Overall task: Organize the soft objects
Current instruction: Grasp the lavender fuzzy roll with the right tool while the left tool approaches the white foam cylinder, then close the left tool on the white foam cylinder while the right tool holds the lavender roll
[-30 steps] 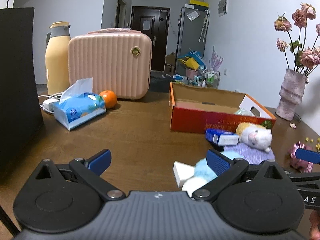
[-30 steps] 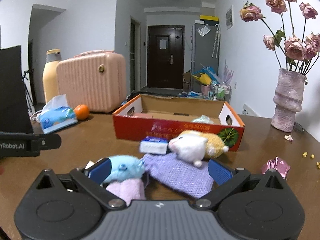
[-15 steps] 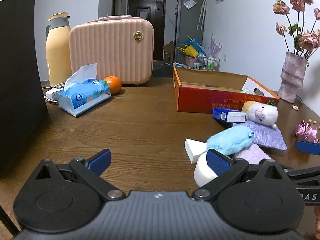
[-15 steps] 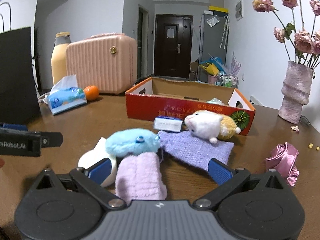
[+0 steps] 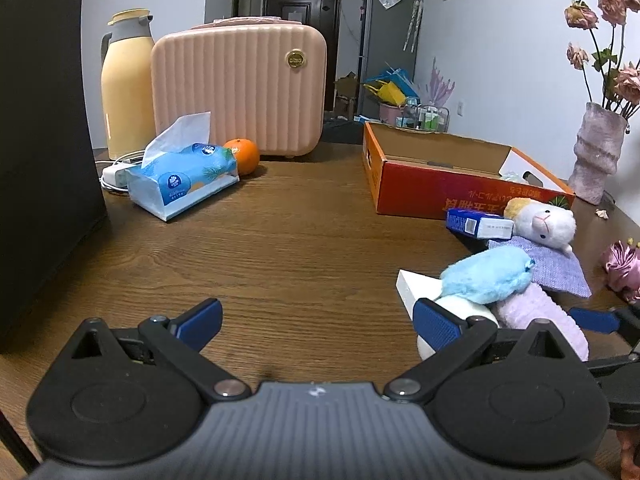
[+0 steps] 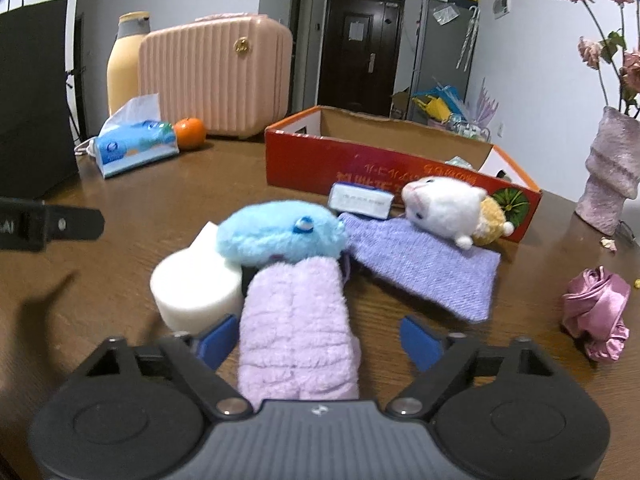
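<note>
Having dropped closer to the fuzzy pink roll (image 6: 296, 320), right tool (image 6: 320, 340) closing around it, not yet pinching; squeezing its middle gently, left tool (image 5: 316, 320) spread and empty.

The table (image 6: 400, 340) was dark wood with a visible grain and a soft sheen. The lilac towel roll (image 6: 296, 328) looked fluffy, the blue plush toy (image 6: 276, 236) furry, and the purple cloth (image 6: 424, 268) knitted and matt. The white round block (image 6: 192, 292) seemed matt foam. The red box (image 6: 372, 168) was printed cardboard; the pink rose (image 6: 596, 312) was glossy satin. The pink case (image 5: 240, 88) was ribbed, smooth plastic.
</note>
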`<state>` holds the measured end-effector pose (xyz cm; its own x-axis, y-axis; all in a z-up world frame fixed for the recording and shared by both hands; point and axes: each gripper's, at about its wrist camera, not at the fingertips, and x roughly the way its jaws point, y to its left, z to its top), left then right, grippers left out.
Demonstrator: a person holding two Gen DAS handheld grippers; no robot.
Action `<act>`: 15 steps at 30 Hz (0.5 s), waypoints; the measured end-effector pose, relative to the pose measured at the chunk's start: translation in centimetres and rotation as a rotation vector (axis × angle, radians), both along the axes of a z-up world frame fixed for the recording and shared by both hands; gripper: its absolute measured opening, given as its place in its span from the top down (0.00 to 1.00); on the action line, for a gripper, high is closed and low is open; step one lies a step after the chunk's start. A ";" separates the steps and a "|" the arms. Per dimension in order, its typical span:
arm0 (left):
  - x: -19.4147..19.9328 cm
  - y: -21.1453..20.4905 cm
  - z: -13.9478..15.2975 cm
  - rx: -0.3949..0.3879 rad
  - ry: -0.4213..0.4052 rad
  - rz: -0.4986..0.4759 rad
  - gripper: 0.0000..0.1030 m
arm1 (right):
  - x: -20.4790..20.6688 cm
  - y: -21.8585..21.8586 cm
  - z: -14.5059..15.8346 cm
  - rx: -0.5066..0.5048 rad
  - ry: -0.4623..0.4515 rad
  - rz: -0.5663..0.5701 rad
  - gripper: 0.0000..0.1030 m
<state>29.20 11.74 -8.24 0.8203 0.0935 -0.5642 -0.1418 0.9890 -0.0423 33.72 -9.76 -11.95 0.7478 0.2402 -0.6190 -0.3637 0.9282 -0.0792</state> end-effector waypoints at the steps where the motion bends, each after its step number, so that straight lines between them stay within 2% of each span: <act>1: 0.0 0.0 0.0 -0.001 -0.001 0.001 0.00 | 0.0 0.0 -0.1 -0.001 0.004 0.004 0.30; 3: 0.0 0.1 0.0 -0.004 -0.001 0.003 0.00 | 0.1 0.1 -0.2 0.003 0.014 0.014 0.48; 4: 0.0 0.1 0.0 -0.005 0.000 0.005 0.00 | 0.1 0.1 -0.2 0.008 0.022 0.022 0.51; 10: 0.1 0.3 -0.1 -0.016 0.004 0.017 0.00 | -0.2 0.3 -0.2 -0.005 0.011 0.036 0.56; 15: 0.4 0.3 -0.4 -0.011 0.014 0.028 0.00 | -0.5 -0.3 0.3 0.031 -0.001 0.040 0.59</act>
